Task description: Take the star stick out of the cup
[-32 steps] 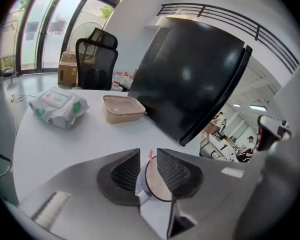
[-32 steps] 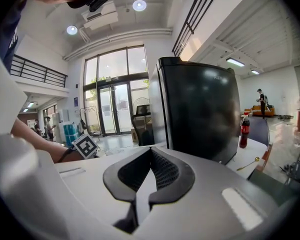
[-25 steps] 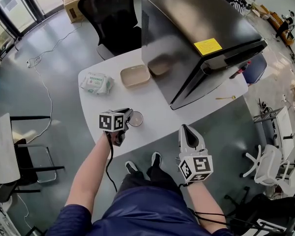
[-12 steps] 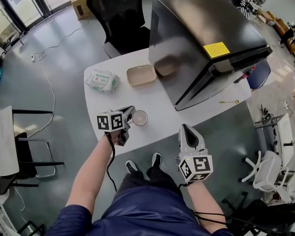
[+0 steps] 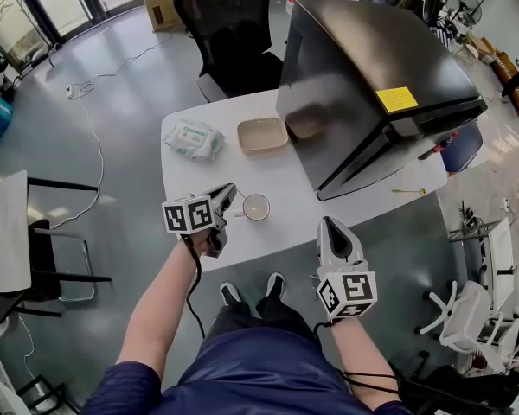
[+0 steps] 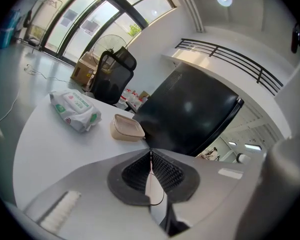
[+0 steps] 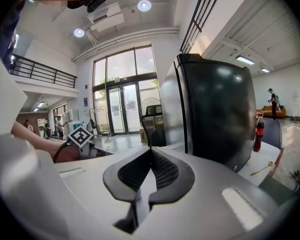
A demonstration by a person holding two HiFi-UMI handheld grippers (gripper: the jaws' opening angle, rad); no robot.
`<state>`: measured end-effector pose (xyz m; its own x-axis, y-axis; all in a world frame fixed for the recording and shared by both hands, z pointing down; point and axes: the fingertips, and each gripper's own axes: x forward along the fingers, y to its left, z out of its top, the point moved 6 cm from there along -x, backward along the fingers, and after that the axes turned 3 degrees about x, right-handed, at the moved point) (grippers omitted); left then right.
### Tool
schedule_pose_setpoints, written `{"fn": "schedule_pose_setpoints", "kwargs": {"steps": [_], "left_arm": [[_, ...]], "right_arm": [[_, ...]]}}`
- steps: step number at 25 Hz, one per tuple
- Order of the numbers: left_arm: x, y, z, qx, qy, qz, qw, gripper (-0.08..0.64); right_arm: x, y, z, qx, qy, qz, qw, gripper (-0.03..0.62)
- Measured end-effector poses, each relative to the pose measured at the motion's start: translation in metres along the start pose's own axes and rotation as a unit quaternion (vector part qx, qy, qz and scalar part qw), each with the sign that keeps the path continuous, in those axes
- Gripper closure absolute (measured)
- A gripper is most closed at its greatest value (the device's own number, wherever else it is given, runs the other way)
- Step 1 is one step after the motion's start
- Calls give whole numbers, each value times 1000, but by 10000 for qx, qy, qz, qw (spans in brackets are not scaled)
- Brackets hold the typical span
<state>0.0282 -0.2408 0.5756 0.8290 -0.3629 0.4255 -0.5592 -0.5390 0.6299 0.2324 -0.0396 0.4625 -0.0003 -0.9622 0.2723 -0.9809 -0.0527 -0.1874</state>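
Observation:
A small clear cup (image 5: 256, 207) stands near the front edge of the white table (image 5: 242, 167). My left gripper (image 5: 231, 195) points at the cup's left rim, its tips just above it. In the left gripper view the left gripper (image 6: 151, 154) has its jaws closed, and a thin reddish stick (image 6: 151, 165) runs down the seam between the pads. The star end and the cup are hidden there behind the jaws. My right gripper (image 5: 331, 225) hangs off the table's front edge, away from the cup. In its own view the right gripper (image 7: 151, 150) is shut and empty.
A big black cabinet (image 5: 372, 67) fills the table's right half. A pack of wet wipes (image 5: 195, 139) and a beige lidded box (image 5: 262, 134) lie at the back left. A gold spoon (image 5: 409, 191) lies far right. A black office chair (image 5: 233, 24) stands behind the table.
The head view has drifted, so the table sits lower and further right in frame. My left gripper stays at the cup's left rim and the right gripper hardly moves.

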Motion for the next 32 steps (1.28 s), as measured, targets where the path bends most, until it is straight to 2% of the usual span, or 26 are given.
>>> {"fn": "schedule_pose_setpoints", "kwargs": {"steps": [11, 24, 32], "left_arm": [[-48, -3, 22, -446, -815, -67, 9957, 549], [-106, -21, 50, -905, -1674, -442, 9807, 551], [-143, -22, 59, -1014, -2083, -512, 9714, 549]], "right_arm": [[16, 21, 9, -105, -22, 317, 9994, 586], [32, 51, 26, -235, -154, 685, 9973, 586], [42, 73, 35, -330, -228, 926, 9949, 586]]}}
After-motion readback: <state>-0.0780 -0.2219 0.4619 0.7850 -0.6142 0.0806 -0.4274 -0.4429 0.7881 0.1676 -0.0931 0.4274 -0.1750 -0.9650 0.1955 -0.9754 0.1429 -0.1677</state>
